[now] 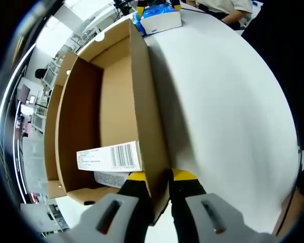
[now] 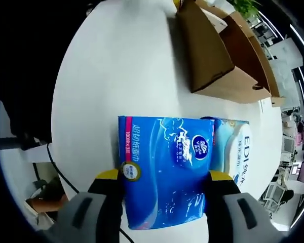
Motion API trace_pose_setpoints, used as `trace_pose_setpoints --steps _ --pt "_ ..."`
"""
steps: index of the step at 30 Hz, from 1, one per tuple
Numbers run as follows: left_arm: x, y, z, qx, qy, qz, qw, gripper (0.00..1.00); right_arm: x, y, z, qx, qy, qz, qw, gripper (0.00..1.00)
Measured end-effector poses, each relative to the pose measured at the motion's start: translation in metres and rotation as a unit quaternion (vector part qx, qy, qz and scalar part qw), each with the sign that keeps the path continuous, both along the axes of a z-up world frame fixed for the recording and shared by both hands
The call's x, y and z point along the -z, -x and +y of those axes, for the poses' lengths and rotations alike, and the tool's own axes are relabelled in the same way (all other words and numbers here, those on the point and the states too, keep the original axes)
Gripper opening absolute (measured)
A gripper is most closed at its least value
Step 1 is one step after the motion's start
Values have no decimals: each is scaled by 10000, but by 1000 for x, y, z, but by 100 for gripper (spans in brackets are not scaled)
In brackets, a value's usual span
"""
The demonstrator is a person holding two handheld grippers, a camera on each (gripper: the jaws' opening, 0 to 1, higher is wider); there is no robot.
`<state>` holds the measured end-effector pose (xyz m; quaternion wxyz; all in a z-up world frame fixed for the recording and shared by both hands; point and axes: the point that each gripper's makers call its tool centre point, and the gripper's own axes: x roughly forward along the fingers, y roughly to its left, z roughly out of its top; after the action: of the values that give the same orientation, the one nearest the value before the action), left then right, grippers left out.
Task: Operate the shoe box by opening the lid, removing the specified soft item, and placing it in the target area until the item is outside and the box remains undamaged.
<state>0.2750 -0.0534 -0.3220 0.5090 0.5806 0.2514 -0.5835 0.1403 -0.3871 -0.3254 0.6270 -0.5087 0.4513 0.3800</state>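
The brown cardboard shoe box (image 1: 116, 96) lies open on the white table (image 1: 228, 101), and a white barcode label (image 1: 109, 157) shows inside it. My left gripper (image 1: 159, 177) is shut on the box's near side wall, with one yellow-tipped jaw inside and one outside. In the right gripper view, my right gripper (image 2: 164, 182) is shut on a blue soft tissue pack (image 2: 164, 162), which is outside the box (image 2: 218, 55) and well away from it. A paler pack (image 2: 233, 147) lies against the blue pack's right side. The same packs (image 1: 159, 17) appear far off past the box in the left gripper view.
A person (image 1: 228, 7) sits at the table's far edge. A dark cable (image 2: 55, 162) hangs off the table's left edge in the right gripper view. Office shelves (image 1: 40, 101) stand beyond the box. Bare table surface (image 2: 126, 66) stretches between the packs and the box.
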Motion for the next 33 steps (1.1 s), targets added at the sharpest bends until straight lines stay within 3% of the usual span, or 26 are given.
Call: trace_pose_setpoints --steps 10,26,33 --pt "0 0 0 -22 -20 -25 10000 11 -2 -1 3 -295 -63 -159 9994 67" --pt "-2 0 0 -164 -51 24 9998 11 -4 -2 4 -368 -463 -397 9975 66" --pt "-2 1 0 -287 -161 -29 9995 10 -9 -3 -1 -527 -716 -742 9933 65"
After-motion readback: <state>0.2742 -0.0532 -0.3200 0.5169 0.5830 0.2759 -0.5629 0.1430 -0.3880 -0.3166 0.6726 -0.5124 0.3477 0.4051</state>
